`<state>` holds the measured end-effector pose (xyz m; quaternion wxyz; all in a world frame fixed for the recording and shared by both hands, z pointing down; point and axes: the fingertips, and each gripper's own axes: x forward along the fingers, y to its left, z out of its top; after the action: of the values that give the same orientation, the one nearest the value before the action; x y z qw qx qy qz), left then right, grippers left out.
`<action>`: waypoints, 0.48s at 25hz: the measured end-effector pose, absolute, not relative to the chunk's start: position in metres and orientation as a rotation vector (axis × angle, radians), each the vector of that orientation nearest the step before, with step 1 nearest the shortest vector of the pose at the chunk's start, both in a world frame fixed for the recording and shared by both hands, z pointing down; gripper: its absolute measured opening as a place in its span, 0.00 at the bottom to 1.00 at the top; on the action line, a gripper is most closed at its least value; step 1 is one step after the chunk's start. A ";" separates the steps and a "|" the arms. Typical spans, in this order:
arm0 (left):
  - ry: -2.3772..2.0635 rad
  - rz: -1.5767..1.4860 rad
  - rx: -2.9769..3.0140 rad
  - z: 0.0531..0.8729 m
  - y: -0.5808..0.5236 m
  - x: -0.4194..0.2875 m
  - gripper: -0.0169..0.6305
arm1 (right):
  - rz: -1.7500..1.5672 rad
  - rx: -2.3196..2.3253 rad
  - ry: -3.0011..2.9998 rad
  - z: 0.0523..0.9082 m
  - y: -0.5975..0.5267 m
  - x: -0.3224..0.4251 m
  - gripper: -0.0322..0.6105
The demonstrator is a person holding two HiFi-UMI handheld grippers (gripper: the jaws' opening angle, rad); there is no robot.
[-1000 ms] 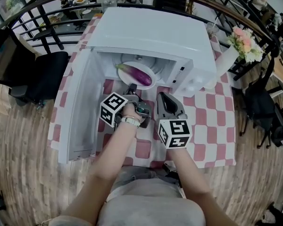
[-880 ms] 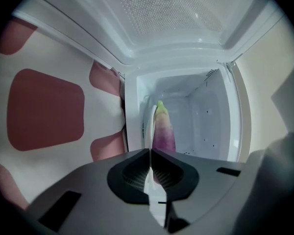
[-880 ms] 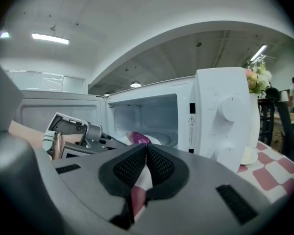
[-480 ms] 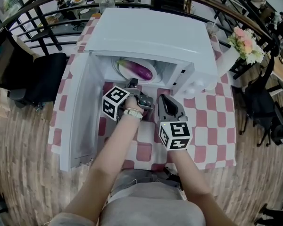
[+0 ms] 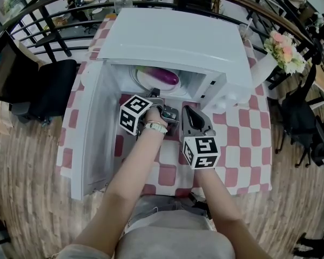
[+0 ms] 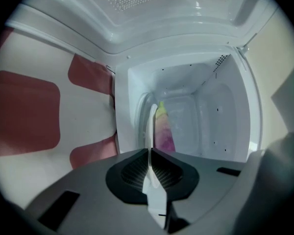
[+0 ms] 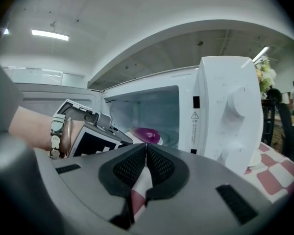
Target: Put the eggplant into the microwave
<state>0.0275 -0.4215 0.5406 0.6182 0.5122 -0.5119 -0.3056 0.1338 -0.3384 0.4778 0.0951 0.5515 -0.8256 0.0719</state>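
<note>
An eggplant (image 5: 165, 75) is pictured on a plate (image 5: 143, 79) inside the opened microwave (image 5: 173, 42), the left gripper (image 5: 154, 95) held at the plate's rim.

Head view is bright and evenly lit, with strong fisheye bowing the railing (image 5: 48, 34) and floor (image 5: 21, 161) at the edges, and the white microwave (image 5: 173, 42) top near blown out. Left gripper view is soft overall: black vignette corners, left gripper (image 6: 149, 153) body a blurred grey mass up close, white plate (image 6: 151, 124) clamped edge-on in its jaws melting into the pale cavity, eggplant (image 6: 162, 129) a hazy washed-out smear. Right gripper view is sharper mid-frame, lit by a ceiling light strip (image 7: 50, 35), with mild glare on the microwave front, right gripper (image 7: 146, 148) foreground out of focus, round dark border.
</note>
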 end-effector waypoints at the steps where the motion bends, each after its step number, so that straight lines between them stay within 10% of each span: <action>1: -1.179 -0.694 1.183 0.540 -0.420 0.028 0.05 | 0.214 1.637 -2.445 0.478 -0.339 0.134 0.09; 12: -1.147 -0.597 1.104 0.566 -0.410 0.039 0.39 | 0.243 1.644 -2.406 0.484 -0.336 0.139 0.09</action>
<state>0.0391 -0.4100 0.5664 0.6600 0.4878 -0.5068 -0.2639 0.1394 -0.3360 0.4840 0.1086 0.5589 -0.8179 0.0827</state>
